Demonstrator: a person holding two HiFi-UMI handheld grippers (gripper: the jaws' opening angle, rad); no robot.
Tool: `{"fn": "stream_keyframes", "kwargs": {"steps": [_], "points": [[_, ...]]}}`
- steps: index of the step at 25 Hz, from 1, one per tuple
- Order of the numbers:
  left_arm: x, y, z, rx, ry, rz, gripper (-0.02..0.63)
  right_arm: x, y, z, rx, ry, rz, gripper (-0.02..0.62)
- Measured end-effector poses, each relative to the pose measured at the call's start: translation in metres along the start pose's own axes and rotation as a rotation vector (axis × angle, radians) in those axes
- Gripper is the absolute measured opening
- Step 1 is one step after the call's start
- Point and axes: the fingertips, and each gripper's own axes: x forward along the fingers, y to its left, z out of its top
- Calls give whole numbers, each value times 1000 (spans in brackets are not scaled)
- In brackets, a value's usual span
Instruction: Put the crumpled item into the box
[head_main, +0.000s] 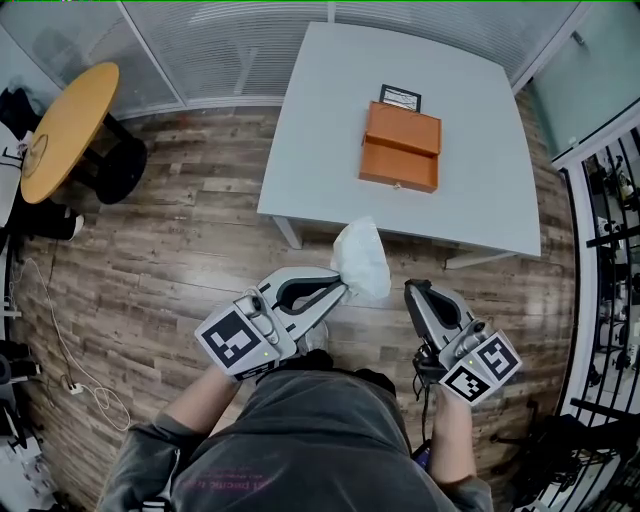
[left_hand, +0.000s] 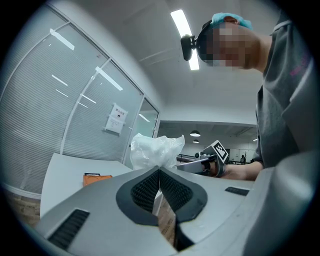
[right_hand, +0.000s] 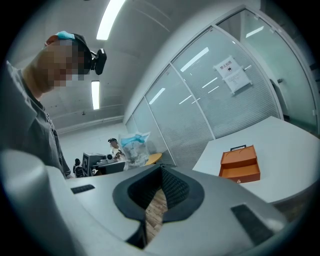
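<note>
A: Where is the crumpled white item (head_main: 361, 259)?

B: It is pinched at its lower edge in the left gripper (head_main: 343, 290), whose jaws are clamped on it. It hangs over the wooden floor (head_main: 180, 250), short of the tabletop (head_main: 330, 120).

A: And the orange box (head_main: 401, 147)?

B: On that tabletop, well apart from the item.

A: The right gripper (head_main: 412, 290)?

B: Jaws together, with nothing between them.

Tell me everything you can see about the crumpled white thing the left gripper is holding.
The crumpled item is a wad of thin, white, slightly see-through material, plastic film by its look, creased and puffed into an irregular lump. The left gripper is shut on one end of it, and nothing else touches it. It is held in the air above the wooden floor at the near edge of the white table, well short of the orange box.
</note>
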Motion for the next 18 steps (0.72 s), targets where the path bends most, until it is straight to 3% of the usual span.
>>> {"fn": "stream_keyframes", "kwargs": {"steps": [18], "points": [[13, 42, 13, -3, -6, -21, 15, 30, -28, 16, 19, -23, -34, 6]]}}
